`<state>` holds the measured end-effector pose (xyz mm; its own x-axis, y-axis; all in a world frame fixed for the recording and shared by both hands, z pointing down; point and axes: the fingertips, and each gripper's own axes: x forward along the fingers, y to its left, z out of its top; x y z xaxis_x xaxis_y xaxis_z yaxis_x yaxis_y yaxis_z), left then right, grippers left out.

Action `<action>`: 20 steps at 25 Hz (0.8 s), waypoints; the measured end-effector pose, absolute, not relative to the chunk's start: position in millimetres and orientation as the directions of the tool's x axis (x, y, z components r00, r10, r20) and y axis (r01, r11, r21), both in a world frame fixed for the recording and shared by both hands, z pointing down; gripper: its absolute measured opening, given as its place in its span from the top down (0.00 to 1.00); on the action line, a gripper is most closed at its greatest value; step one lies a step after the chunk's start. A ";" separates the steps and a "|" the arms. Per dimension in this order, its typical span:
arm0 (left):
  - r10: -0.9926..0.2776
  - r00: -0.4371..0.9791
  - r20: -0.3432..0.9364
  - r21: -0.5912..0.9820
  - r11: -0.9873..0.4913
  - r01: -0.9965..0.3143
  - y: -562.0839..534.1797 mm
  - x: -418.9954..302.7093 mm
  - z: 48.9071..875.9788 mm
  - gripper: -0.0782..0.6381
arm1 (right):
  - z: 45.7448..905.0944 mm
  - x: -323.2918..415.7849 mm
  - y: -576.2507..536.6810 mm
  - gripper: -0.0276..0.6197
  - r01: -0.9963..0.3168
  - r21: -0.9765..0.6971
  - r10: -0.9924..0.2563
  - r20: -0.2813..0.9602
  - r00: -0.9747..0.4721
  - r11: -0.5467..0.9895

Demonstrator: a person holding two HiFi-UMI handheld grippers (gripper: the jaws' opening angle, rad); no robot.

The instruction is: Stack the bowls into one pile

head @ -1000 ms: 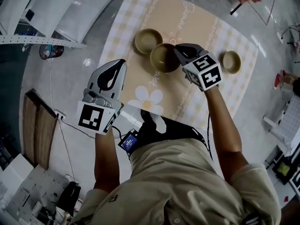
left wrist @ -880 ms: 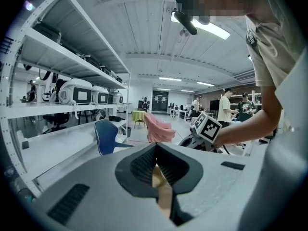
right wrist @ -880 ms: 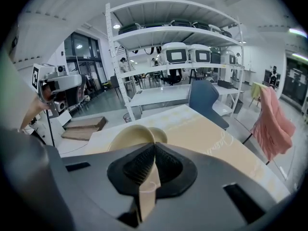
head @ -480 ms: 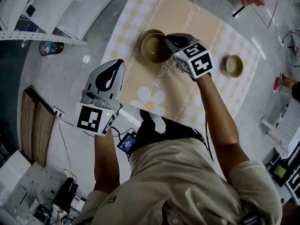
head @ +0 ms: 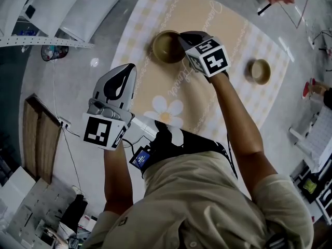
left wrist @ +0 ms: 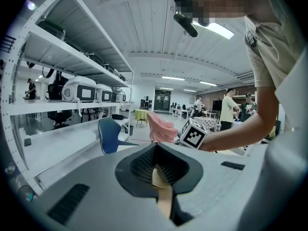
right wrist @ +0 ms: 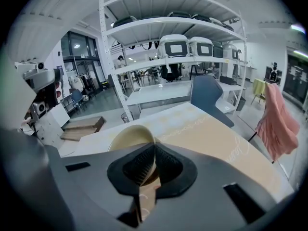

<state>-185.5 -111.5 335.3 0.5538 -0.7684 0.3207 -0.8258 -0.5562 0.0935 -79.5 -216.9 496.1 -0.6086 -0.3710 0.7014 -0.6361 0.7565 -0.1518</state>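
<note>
**Head view:** A person stands at a table (head: 223, 19) covered with a pale checked cloth that has a daisy print. Their right arm reaches forward. The right gripper (head: 182, 39) is clamped on the rim of a tan bowl (head: 166, 46) at the far left part of the table. I cannot tell whether this bowl is resting on anything. A second bowl (head: 258, 70) sits alone, well apart, near the table's right edge. The left gripper (head: 126, 75) is held back beside the table's near left side, over the floor, with its jaws together.

**Left gripper view:** The left gripper (left wrist: 156, 170) has its dark ribbed pads closed against each other, with nothing gripped. Beyond it are white shelving (left wrist: 72, 100), a blue chair (left wrist: 109, 134), a pink cloth (left wrist: 161, 128) and the person's outstretched arm.

**Right gripper view:** The right gripper (right wrist: 153, 165) pinches the bowl's (right wrist: 126, 137) thin wall between its pads. The bowl's open hollow lies to the left of the jaws, and the table (right wrist: 211, 134) stretches away behind.
</note>
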 end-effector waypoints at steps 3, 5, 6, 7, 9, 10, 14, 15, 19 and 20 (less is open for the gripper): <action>-0.763 0.560 0.322 0.096 -0.562 -0.821 -113.2 -183.0 338.3 0.88 | 504.7 -78.7 -217.5 0.94 -0.642 -0.161 -0.361 0.714 -0.600 0.749; -0.761 0.564 0.322 0.097 -0.566 -0.819 -114.4 -181.6 339.6 0.88 | 509.3 -77.4 -219.1 0.94 -0.649 -0.159 -0.363 0.720 -0.592 0.744; -0.759 0.565 0.322 0.098 -0.567 -0.818 -115.1 -181.0 340.2 0.88 | 511.1 -76.6 -220.3 0.94 -0.652 -0.153 -0.366 0.722 -0.586 0.743; -0.758 0.567 0.323 0.098 -0.569 -0.817 -115.6 -180.4 340.8 0.88 | 512.5 -75.9 -221.5 0.94 -0.655 -0.145 -0.371 0.724 -0.581 0.742; -0.755 0.569 0.325 0.100 -0.571 -0.815 -116.4 -179.4 342.2 0.88 | 515.2 -74.7 -223.1 0.94 -0.659 -0.133 -0.379 0.727 -0.573 0.741; -0.754 0.570 0.326 0.101 -0.572 -0.814 -116.6 -178.7 343.1 0.88 | 516.8 -74.1 -223.5 0.94 -0.659 -0.128 -0.381 0.728 -0.570 0.741; -0.747 0.576 0.332 0.100 -0.580 -0.809 -117.9 -174.2 346.4 0.88 | 523.8 -73.0 -224.6 0.94 -0.663 -0.115 -0.389 0.730 -0.561 0.740; -0.745 0.578 0.332 0.100 -0.582 -0.807 -118.5 -172.8 346.8 0.88 | 525.5 -72.6 -224.7 0.94 -0.661 -0.109 -0.390 0.732 -0.558 0.742; -0.738 0.588 0.332 0.101 -0.592 -0.800 -120.7 -167.0 346.9 0.88 | 529.7 -70.8 -224.7 0.94 -0.650 -0.075 -0.397 0.737 -0.547 0.756; -0.737 0.589 0.332 0.100 -0.594 -0.798 -121.3 -165.6 346.7 0.88 | 529.6 -70.5 -224.7 0.94 -0.648 -0.070 -0.400 0.734 -0.548 0.759</action>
<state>-165.6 -121.3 346.7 0.5893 -0.7366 0.3319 -0.7985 -0.5936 0.1004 -70.5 -224.7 529.6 -0.5482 -0.4003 0.7344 -0.6476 0.7587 -0.0699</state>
